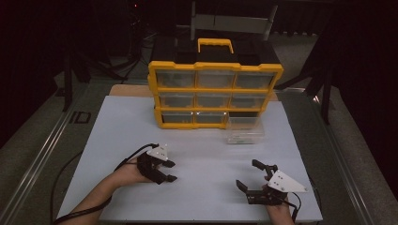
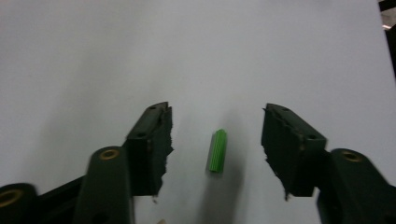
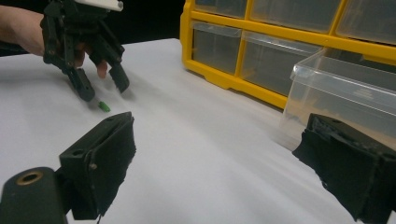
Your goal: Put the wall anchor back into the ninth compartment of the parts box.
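One green ribbed wall plug (image 2: 218, 150) is seen lying on the white board (image 1: 197, 187), between the left gripper (image 2: 217, 140) jaws, untouched; jaws part open. Right gripper (image 1: 256, 178) is held wide open, nothing gripped. One yellow nine-drawer organizer (image 1: 215, 93); one clear drawer (image 1: 244, 130) is set out beside it. No legible writing.

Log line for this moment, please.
left hand-held gripper: open, straddling green wall plug on white board | right hand-held gripper: open, empty
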`<state>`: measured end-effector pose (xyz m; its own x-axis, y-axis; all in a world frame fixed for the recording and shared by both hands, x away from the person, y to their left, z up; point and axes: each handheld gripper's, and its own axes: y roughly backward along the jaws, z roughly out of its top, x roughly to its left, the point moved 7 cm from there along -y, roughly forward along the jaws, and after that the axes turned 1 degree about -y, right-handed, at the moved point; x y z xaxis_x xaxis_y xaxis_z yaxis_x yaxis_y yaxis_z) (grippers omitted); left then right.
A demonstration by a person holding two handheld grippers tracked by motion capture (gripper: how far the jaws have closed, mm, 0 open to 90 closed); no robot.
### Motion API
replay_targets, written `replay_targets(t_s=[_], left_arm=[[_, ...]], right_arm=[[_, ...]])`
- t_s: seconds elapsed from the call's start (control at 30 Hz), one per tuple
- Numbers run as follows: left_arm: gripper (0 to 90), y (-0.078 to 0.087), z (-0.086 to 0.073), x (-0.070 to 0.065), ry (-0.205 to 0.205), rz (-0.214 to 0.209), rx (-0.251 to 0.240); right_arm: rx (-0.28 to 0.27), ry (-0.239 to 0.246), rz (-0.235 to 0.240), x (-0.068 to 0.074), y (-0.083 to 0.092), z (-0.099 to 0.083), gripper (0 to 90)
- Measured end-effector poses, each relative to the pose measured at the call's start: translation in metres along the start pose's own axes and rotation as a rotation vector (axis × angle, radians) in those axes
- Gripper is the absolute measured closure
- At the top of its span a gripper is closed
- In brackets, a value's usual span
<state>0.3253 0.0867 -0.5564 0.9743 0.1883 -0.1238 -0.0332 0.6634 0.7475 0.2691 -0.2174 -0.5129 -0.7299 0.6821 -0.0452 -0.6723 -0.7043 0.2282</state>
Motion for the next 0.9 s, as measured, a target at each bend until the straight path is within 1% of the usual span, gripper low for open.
replay_targets(t_s=[0.1, 0.13, 0.2, 0.27, 0.37, 0.43, 0.47, 0.53, 0.63, 0.77, 0.87, 0.9], left_arm=[[51.8, -0.0031, -0.0026, -0.0012, -0.013, 0.007, 0.010], [53.4, -0.0043, -0.0039, -0.0014, -0.020, 0.007, 0.020], [58.3, -0.0066, -0.0056, -0.0017, -0.023, 0.016, 0.033], [61.4, -0.0073, -0.0061, -0.0015, -0.032, 0.026, 0.035], [66.7, -0.0074, -0.0058, -0.0021, -0.036, 0.028, 0.045], [70.9, -0.0076, -0.0053, -0.0037, -0.046, 0.021, 0.057], [71.1, -0.0079, -0.0051, -0.0042, -0.048, 0.023, 0.061], [74.5, -0.0080, -0.0048, -0.0047, -0.051, 0.017, 0.069], [78.8, -0.0082, -0.0042, -0.0049, -0.061, 0.021, 0.085], [84.4, -0.0086, -0.0034, -0.0045, -0.059, 0.018, 0.093], [85.0, -0.0086, -0.0022, -0.0041, -0.060, 0.011, 0.104], [85.1, -0.0085, -0.0016, -0.0039, -0.060, 0.001, 0.107]], right_arm=[[0.000, 0.000, -0.001, 0.0001, 0.0002, 0.0001, 9.8], [0.000, 0.001, -0.001, 0.0000, 0.0002, 0.0001, 9.8], [0.001, 0.001, 0.000, 0.0000, 0.0001, 0.0000, 9.8], [0.001, 0.001, -0.002, -0.0001, 0.0001, 0.0000, 9.7], [0.000, 0.001, -0.001, -0.0001, 0.0003, 0.0002, 9.8], [0.000, 0.003, -0.002, -0.0001, 0.0001, 0.0001, 9.8], [0.000, 0.002, -0.002, 0.0000, 0.0001, 0.0002, 9.7], [-0.001, 0.003, -0.002, 0.0002, 0.0003, 0.0005, 9.8], [-0.001, 0.002, -0.002, 0.0002, 0.0004, 0.0005, 9.8], [-0.001, -0.001, -0.001, 0.0005, 0.0007, 0.0007, 9.8], [-0.001, -0.001, 0.000, 0.0000, 0.0006, 0.0004, 9.8], [-0.001, -0.002, -0.001, 0.0000, 0.0005, 0.0005, 9.8]])
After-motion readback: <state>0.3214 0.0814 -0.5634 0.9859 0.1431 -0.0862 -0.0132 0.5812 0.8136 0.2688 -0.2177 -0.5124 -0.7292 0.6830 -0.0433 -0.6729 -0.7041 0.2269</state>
